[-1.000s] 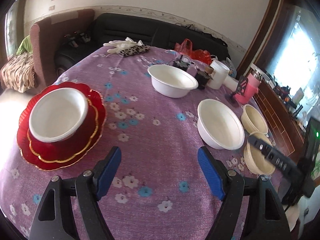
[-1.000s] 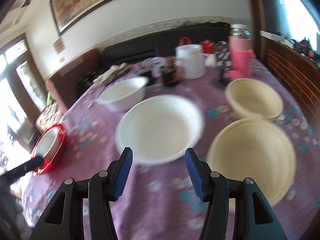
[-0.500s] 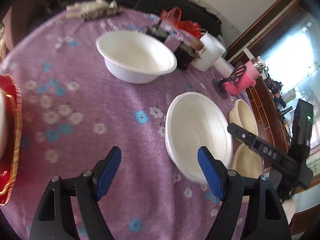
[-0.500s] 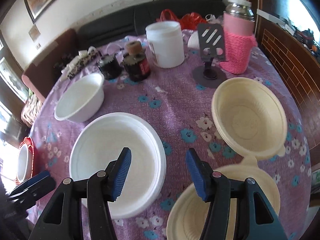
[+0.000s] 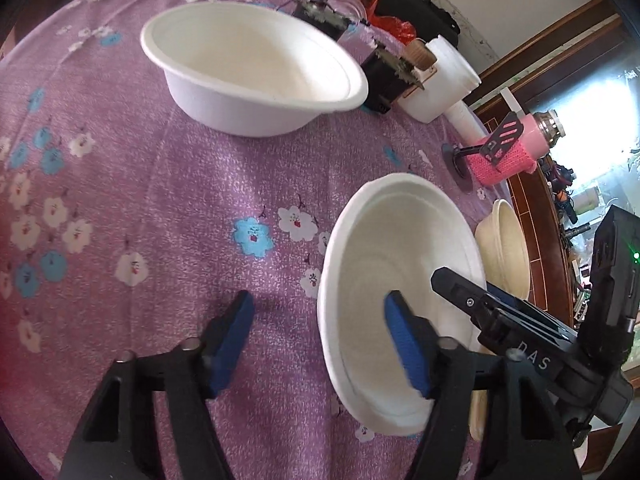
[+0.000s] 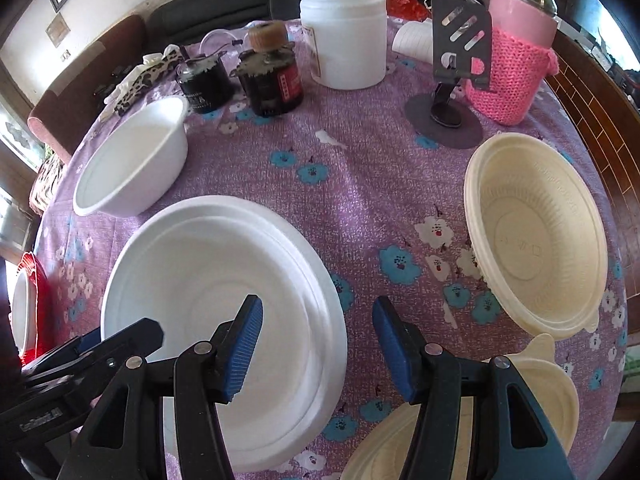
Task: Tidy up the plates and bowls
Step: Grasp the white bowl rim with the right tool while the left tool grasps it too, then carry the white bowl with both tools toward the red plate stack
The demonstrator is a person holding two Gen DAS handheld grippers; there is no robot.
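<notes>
A wide, shallow white bowl (image 5: 400, 264) (image 6: 208, 280) sits on the purple flowered tablecloth (image 5: 200, 200). My left gripper (image 5: 318, 340) straddles its left rim, one blue pad inside the bowl and one outside over the cloth. Its jaws are closing, with a gap still on both sides of the rim. My right gripper (image 6: 318, 344) straddles the opposite rim, open and not touching it. A deeper white bowl (image 5: 256, 68) (image 6: 132, 168) stands farther back. Two cream bowls (image 6: 536, 236) (image 6: 460, 440) lie at the right.
A red plate (image 6: 38, 280) carrying a white bowl sits at the table's left edge. Behind stand two dark jars (image 6: 272, 76), a white tub (image 6: 344, 36), a phone stand (image 6: 452, 80) and a pink knitted bottle (image 6: 516, 60). A dark sofa lies beyond the table.
Both grippers came down and forward onto the shallow white bowl, now straddling its opposite rims. The left jaws have narrowed. The red plate has slid out of the left wrist view.
</notes>
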